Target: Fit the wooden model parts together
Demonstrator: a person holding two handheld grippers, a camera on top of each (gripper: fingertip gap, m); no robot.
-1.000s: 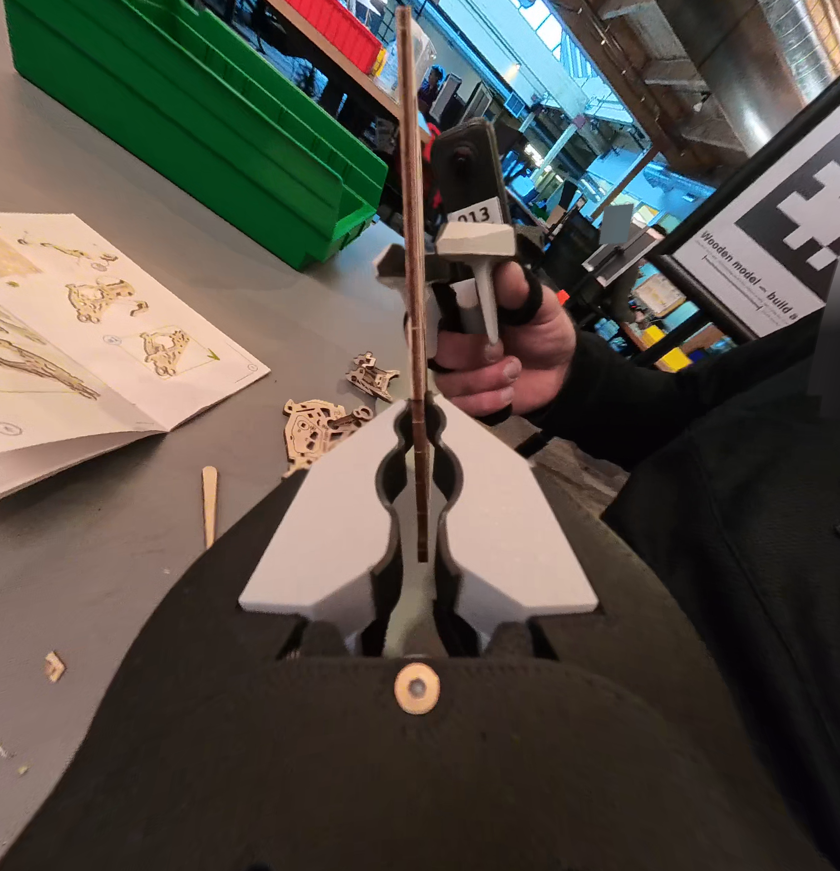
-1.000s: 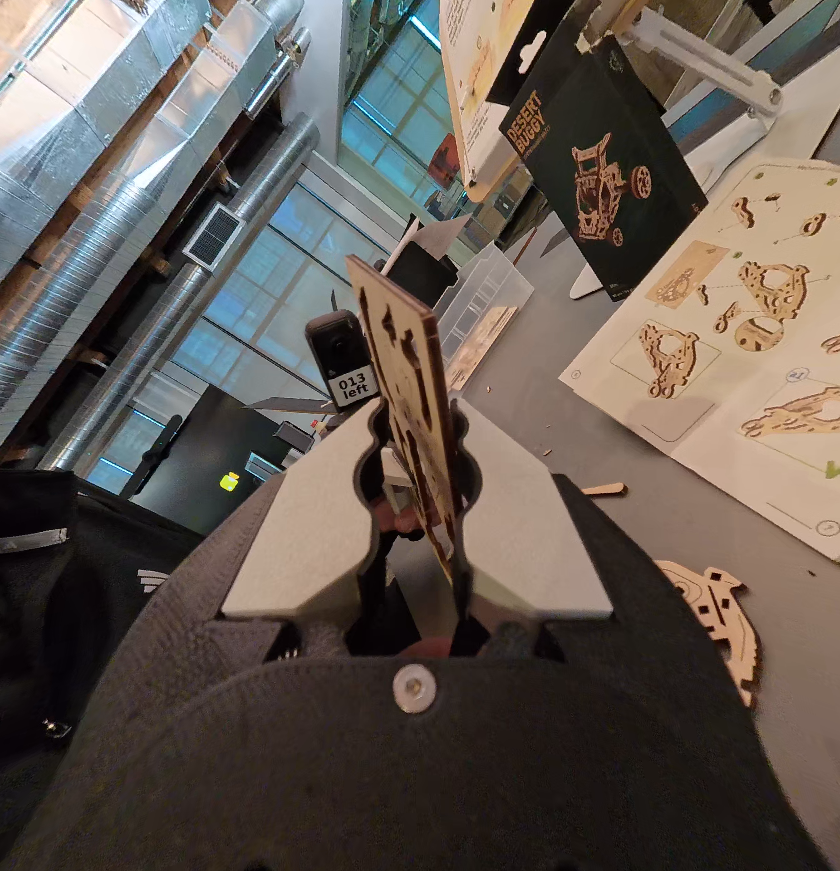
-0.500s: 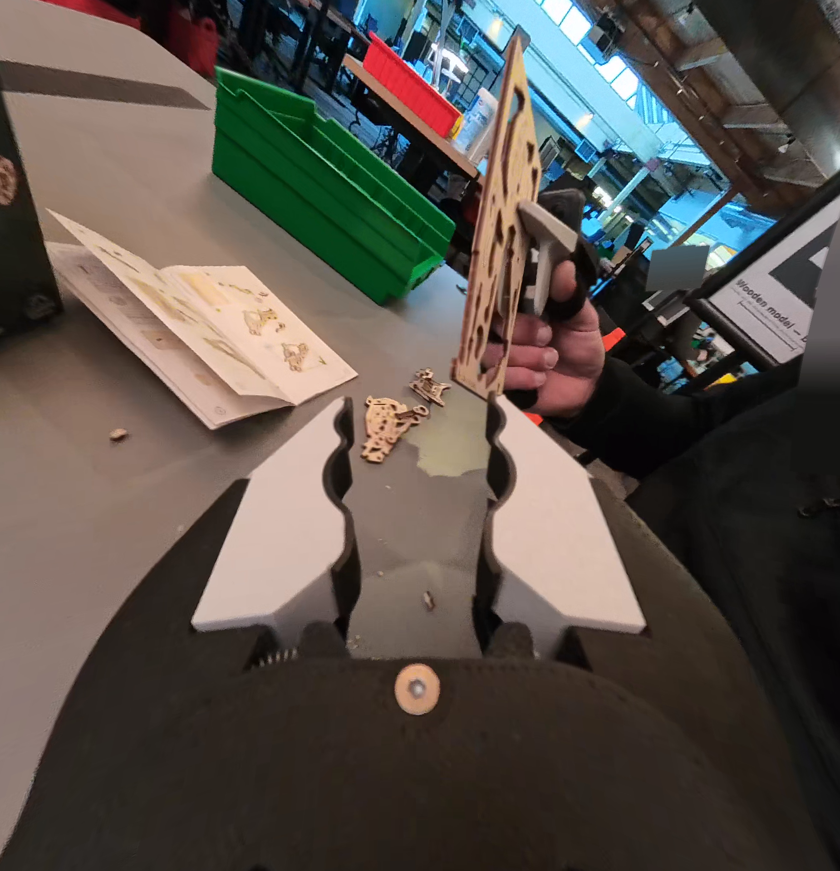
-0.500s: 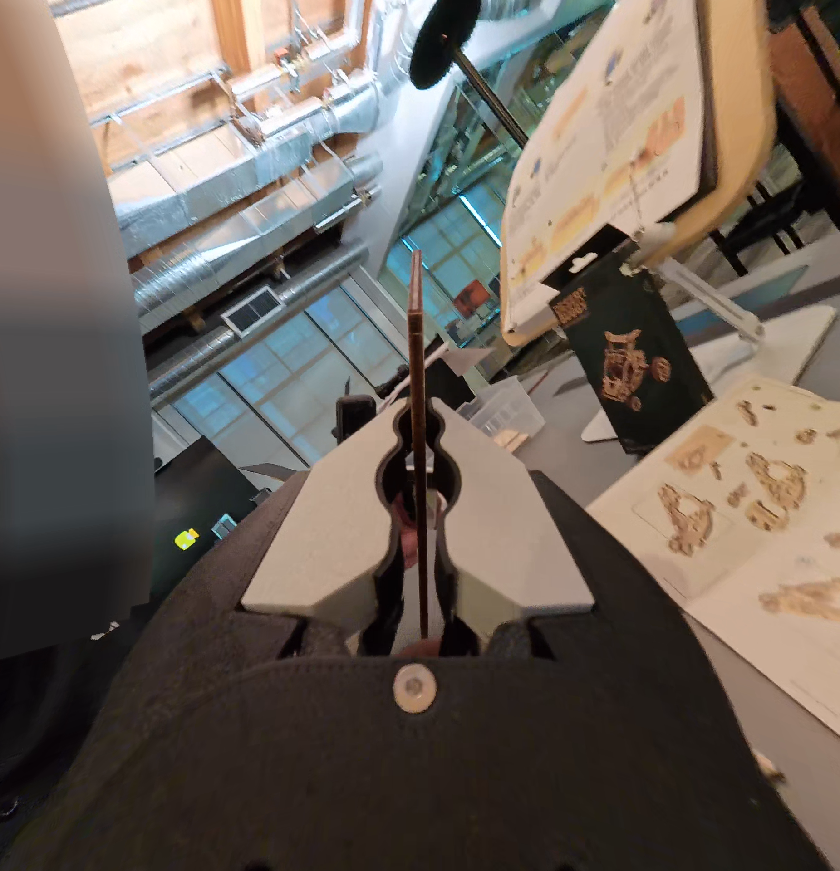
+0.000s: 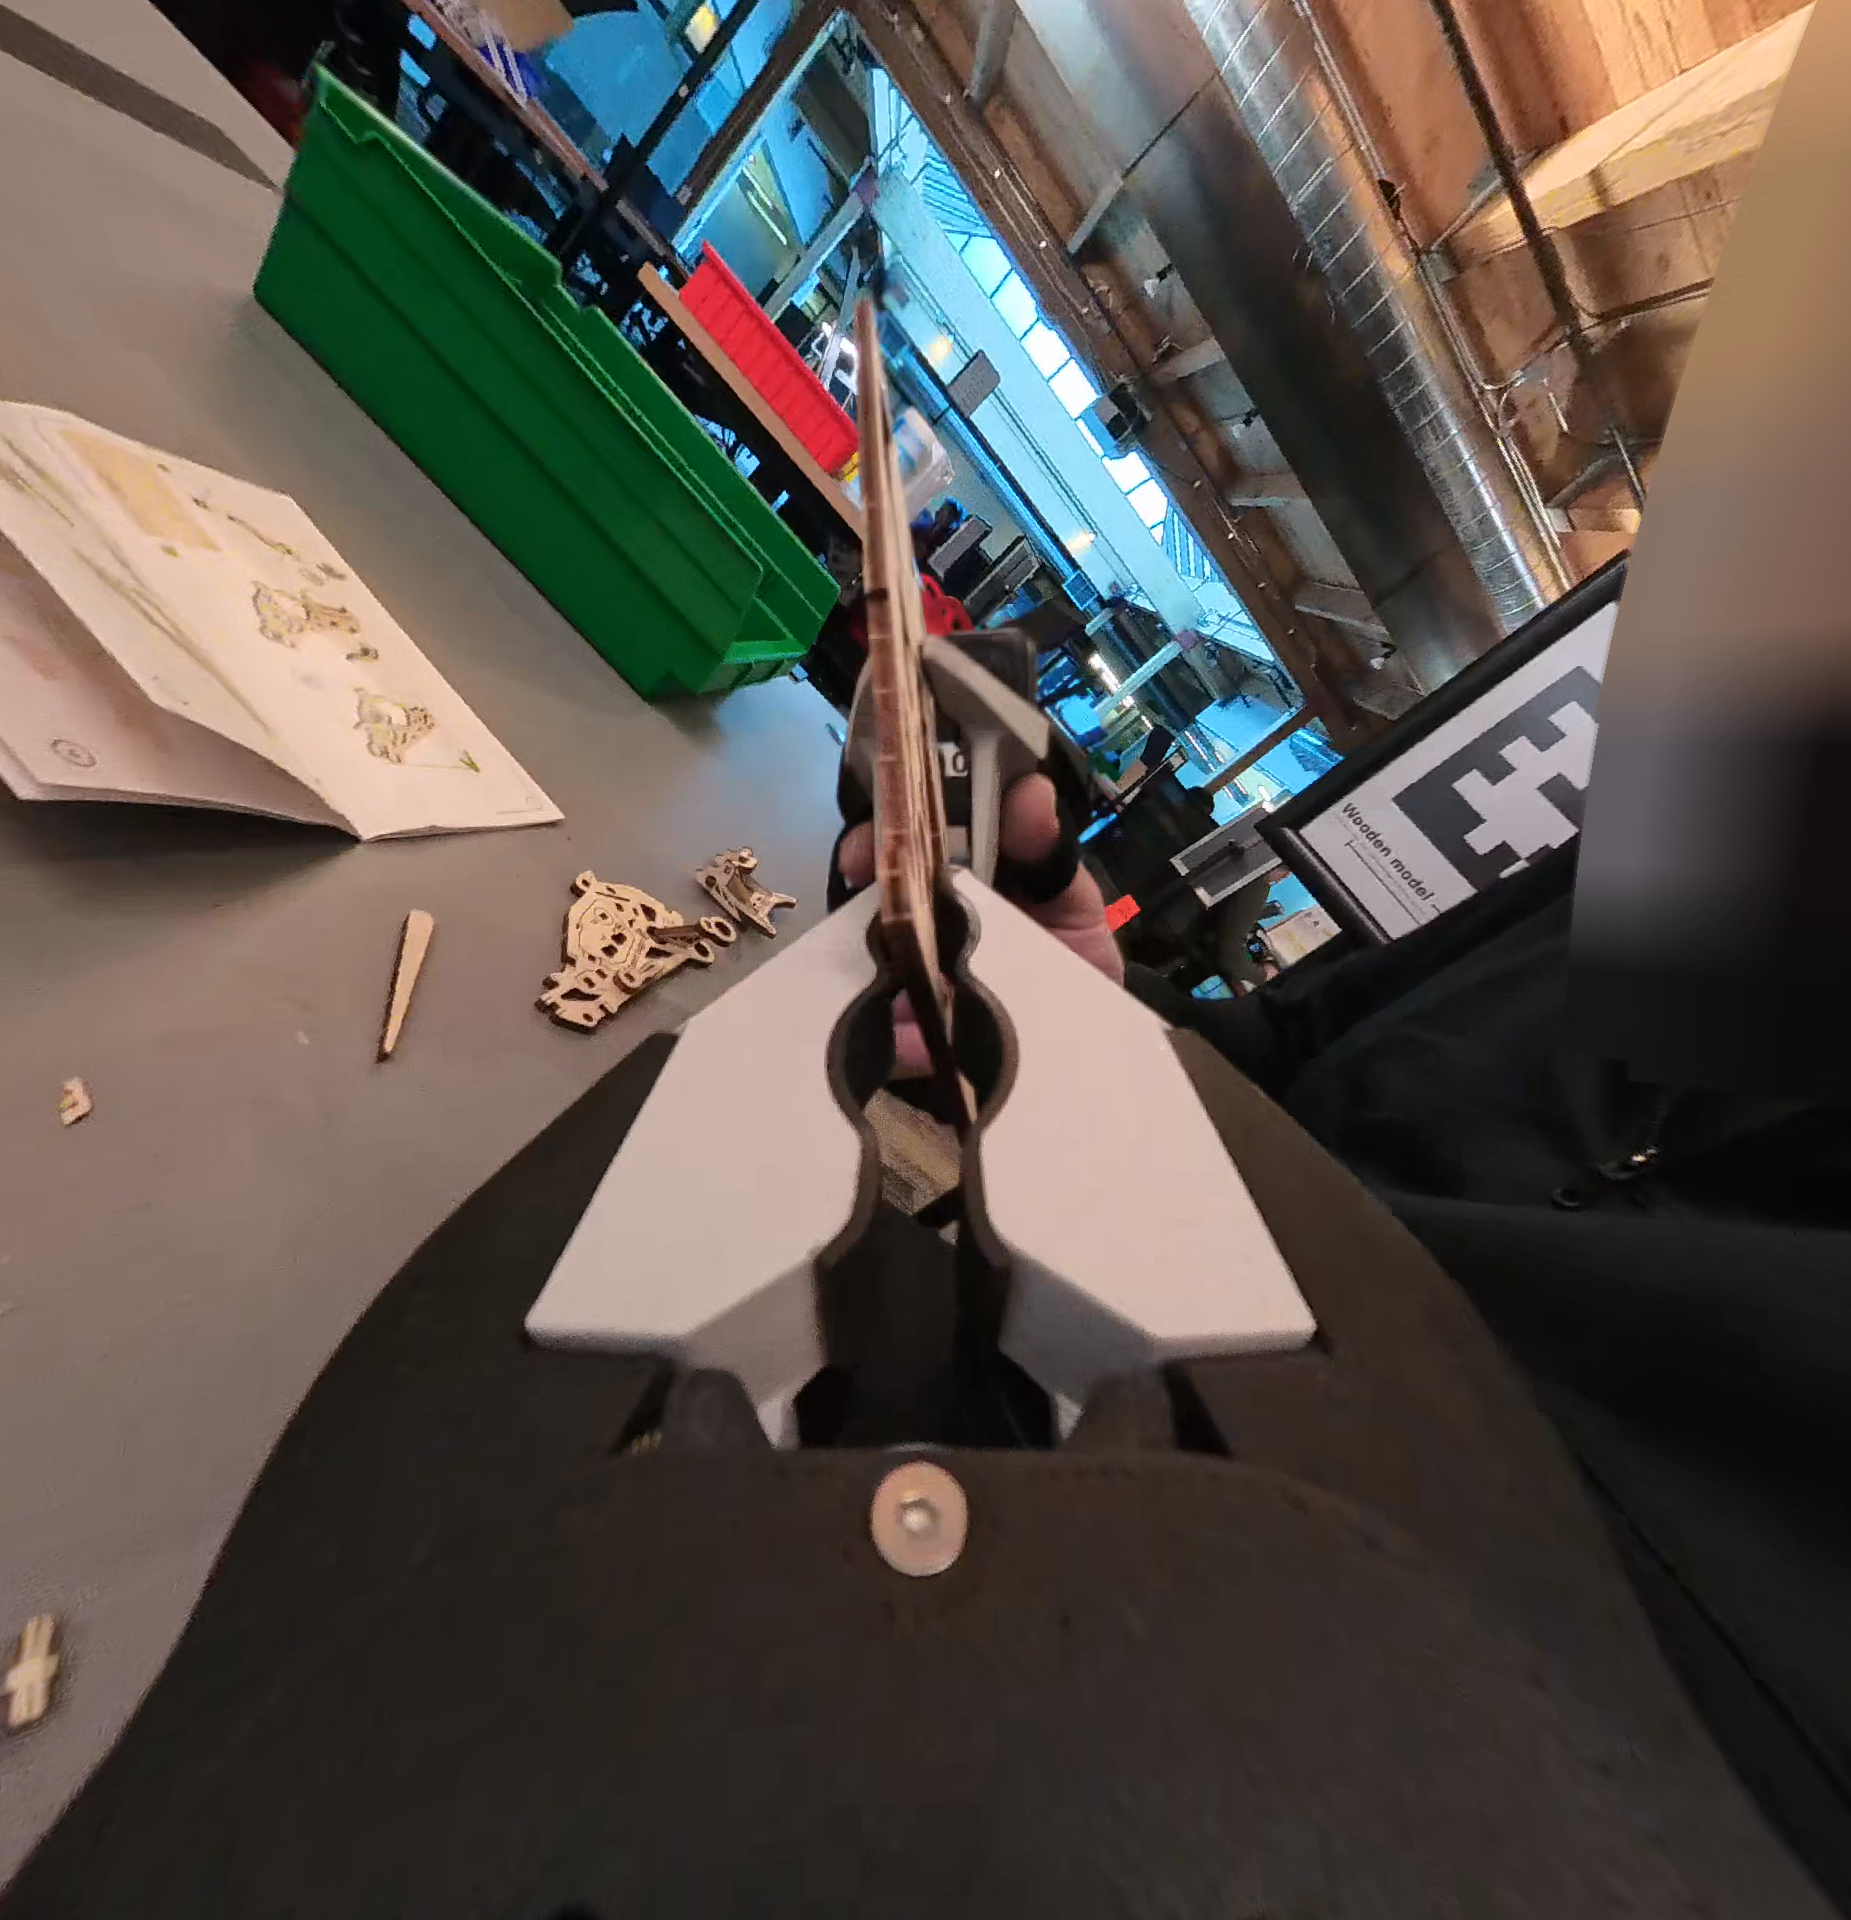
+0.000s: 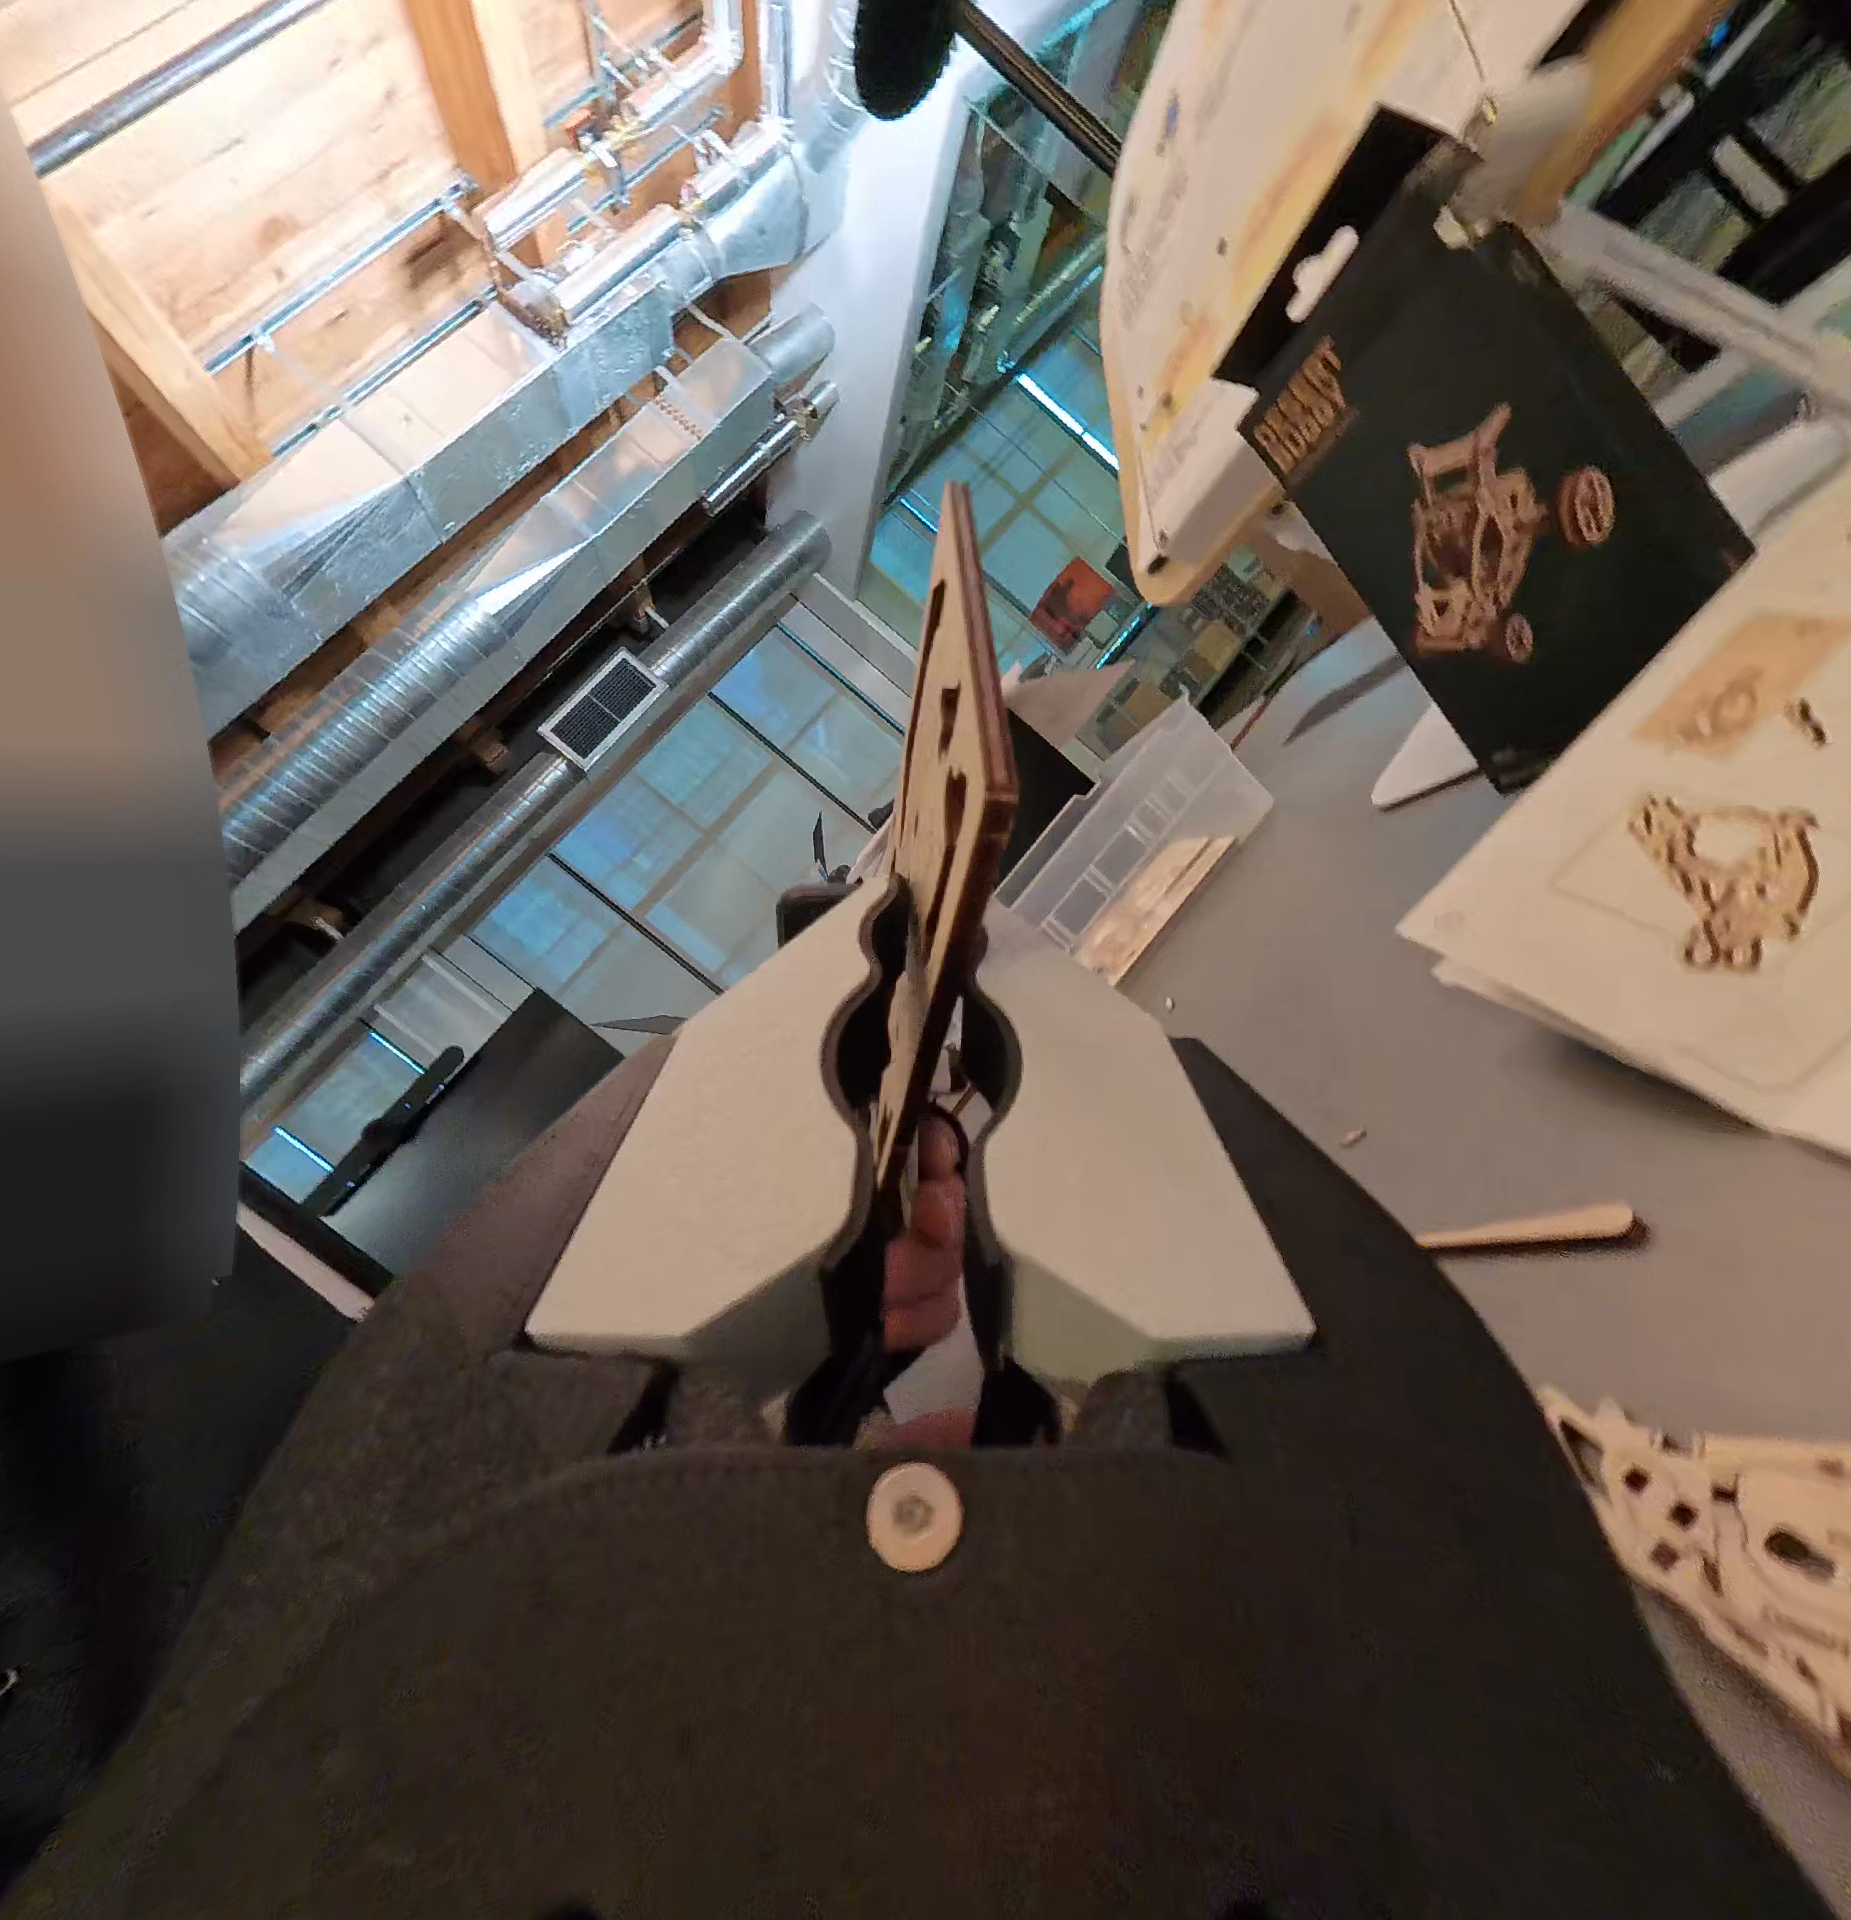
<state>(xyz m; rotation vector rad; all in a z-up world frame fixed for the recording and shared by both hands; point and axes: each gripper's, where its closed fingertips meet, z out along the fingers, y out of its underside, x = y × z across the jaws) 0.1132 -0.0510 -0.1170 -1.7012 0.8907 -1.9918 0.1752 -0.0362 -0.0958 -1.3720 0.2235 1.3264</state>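
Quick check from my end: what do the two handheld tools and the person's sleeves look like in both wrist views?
Both look alike: the left tool and right tool each have two light grey wedge-shaped fingers lined with black, wavy-edged pads, on a black textured body with a round silver screw. A black finger strap loops over the far hand. The sleeve is black.

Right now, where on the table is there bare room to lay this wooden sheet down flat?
Bare grey table lies left of the wooden sliver, below the open booklet; only crumbs there. Another patch runs between booklet and green bin. It is crowded around the loose model pieces.
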